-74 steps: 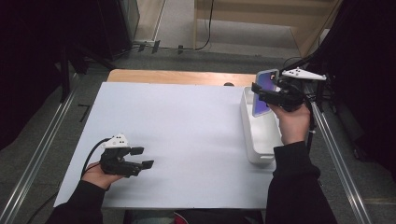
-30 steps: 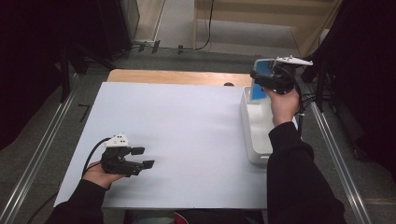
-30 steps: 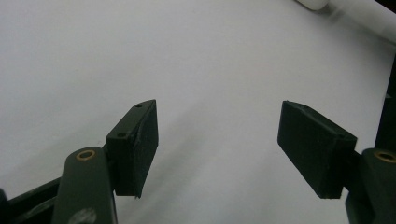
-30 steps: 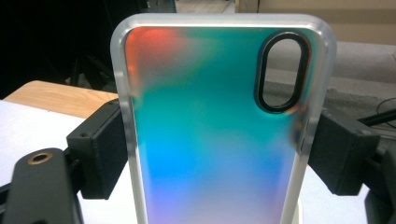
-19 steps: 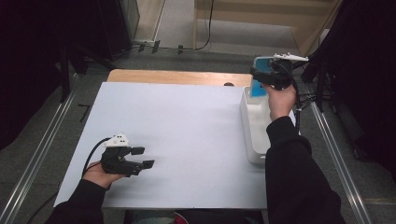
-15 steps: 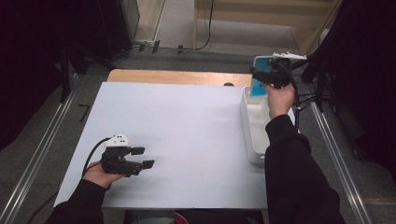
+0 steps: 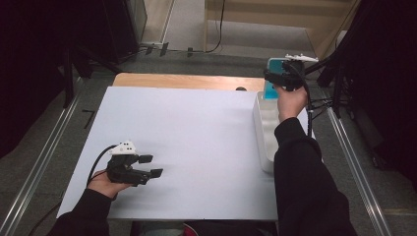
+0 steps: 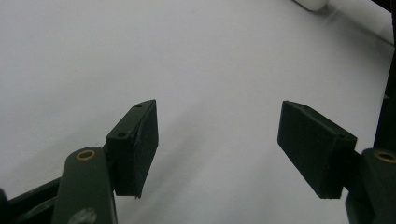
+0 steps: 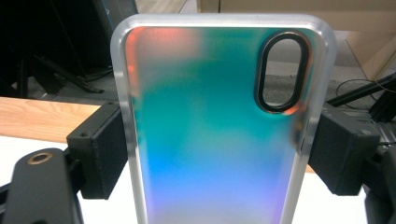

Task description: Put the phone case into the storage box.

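My right gripper (image 7: 275, 74) is raised above the far end of a white tray (image 7: 263, 142) at the table's right edge. It is shut on a phone case (image 7: 272, 77) with an iridescent teal-to-blue back. In the right gripper view the phone case (image 9: 219, 126) stands upright between my right gripper's (image 9: 212, 154) two jaws, its oval camera cutout at the upper right. My left gripper (image 7: 151, 165) rests low over the white table surface (image 7: 196, 132) near the front left. In the left gripper view the left gripper (image 8: 218, 144) is open, with nothing between its jaws.
The white table sheet covers a wooden top whose bare strip (image 7: 187, 81) shows along the far edge. Metal rails (image 7: 351, 162) run down both sides of the table. Dark stands and cables (image 7: 339, 73) sit behind the right gripper.
The right gripper has lifted the phone case up from the tray and carried it farther away toward the table's far right corner. The left gripper has stayed in place.
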A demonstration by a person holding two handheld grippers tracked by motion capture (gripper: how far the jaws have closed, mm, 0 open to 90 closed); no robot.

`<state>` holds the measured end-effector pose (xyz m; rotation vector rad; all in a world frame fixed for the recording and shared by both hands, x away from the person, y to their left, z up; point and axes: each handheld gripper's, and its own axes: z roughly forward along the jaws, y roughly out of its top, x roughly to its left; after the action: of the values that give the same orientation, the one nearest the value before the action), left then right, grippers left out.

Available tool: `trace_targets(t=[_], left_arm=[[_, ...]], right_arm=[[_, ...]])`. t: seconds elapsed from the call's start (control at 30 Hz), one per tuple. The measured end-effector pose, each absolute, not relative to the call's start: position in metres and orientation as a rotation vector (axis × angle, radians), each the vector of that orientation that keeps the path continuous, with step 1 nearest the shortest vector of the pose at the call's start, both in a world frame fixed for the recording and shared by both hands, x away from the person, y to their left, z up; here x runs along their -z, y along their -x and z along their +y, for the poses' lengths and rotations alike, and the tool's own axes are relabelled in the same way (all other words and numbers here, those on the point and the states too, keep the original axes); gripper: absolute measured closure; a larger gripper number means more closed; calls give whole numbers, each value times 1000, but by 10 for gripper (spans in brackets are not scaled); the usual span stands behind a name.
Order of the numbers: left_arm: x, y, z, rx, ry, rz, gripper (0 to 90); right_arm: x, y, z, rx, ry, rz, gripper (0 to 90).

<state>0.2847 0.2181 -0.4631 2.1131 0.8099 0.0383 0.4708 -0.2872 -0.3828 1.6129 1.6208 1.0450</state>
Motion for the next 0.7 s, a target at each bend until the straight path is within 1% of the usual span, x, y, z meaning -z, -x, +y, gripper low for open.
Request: trace_targets(t=[0.7], left_arm=[[463, -285, 218, -37, -2117, 807, 289]], right_arm=[[397, -477, -282, -1021, -1622, 1631, 148]])
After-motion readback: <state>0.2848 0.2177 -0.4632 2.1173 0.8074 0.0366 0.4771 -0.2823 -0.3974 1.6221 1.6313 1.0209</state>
